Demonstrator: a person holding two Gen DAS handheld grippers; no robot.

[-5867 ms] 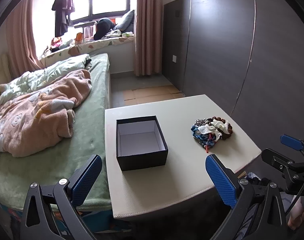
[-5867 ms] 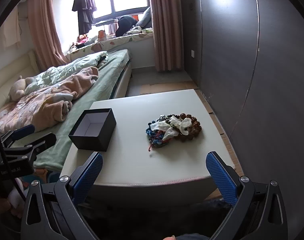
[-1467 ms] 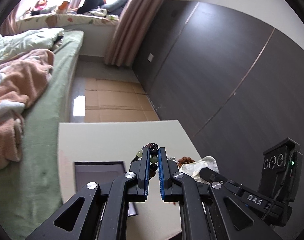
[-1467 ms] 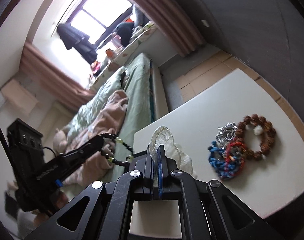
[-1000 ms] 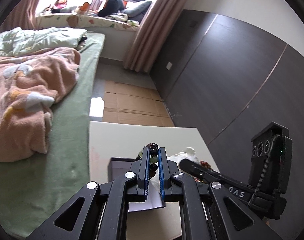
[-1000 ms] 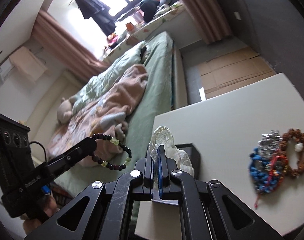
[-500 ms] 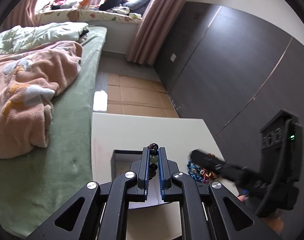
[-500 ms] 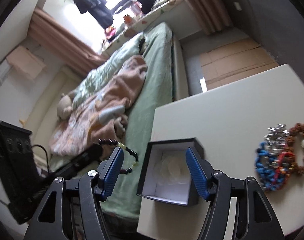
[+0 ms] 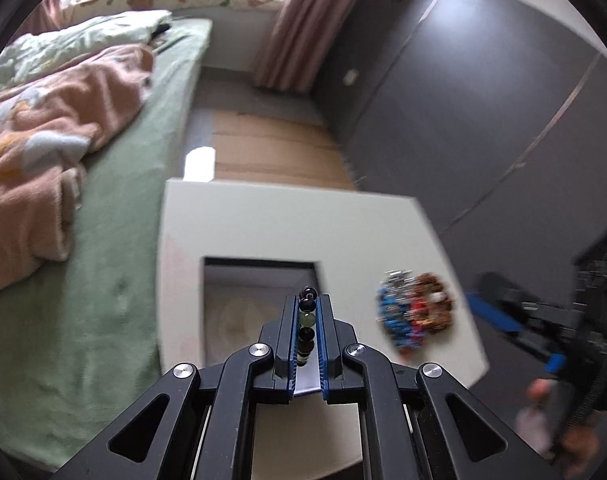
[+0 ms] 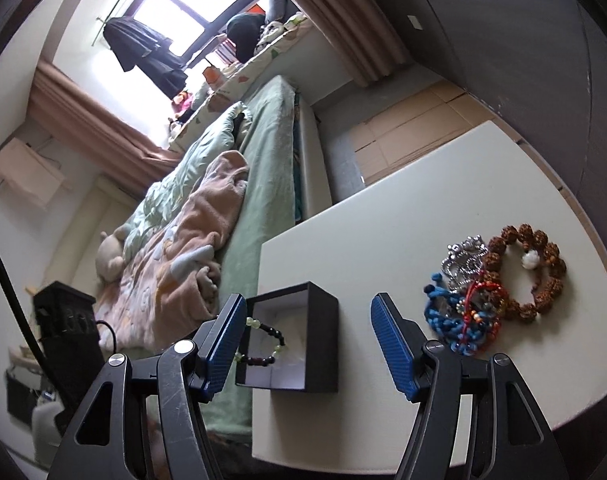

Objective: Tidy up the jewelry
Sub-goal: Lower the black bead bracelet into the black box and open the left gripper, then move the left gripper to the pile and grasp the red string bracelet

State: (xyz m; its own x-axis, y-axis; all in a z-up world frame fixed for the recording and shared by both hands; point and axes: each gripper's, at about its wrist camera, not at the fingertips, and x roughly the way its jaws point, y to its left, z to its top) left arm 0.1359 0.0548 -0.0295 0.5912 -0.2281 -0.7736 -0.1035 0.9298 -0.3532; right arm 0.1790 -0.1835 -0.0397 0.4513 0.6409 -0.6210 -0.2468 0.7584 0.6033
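Black card: your box sits open on the table, at the edge nearest the bed; its inside is white, and something pale lies on its floor in the left wrist view, too blurred to name.
Left gripper: you have its jaws clenched on the bracelet, whose dark and pale green beads line up between the blue pads and poke out past the tips.
Bracelet's place: in the right wrist view its loop hangs over the box opening; you cannot tell whether it touches the box.
Right gripper: your jaws stand released with nothing between the pads; they have just been opening. In its own view the box shows in the gap between the fingers.
Right gripper from the left: it appears blurred at the right, beyond the table edge, with your hand below it.
Pile: the other pieces lie together on the table, well apart from the box, on the side away from the bed. You can pick out a brown bead ring with one white bead, a silver piece, blue cord and red thread, all touching or overlapping.
Bed: green sheet, with a pink blanket bunched on it.
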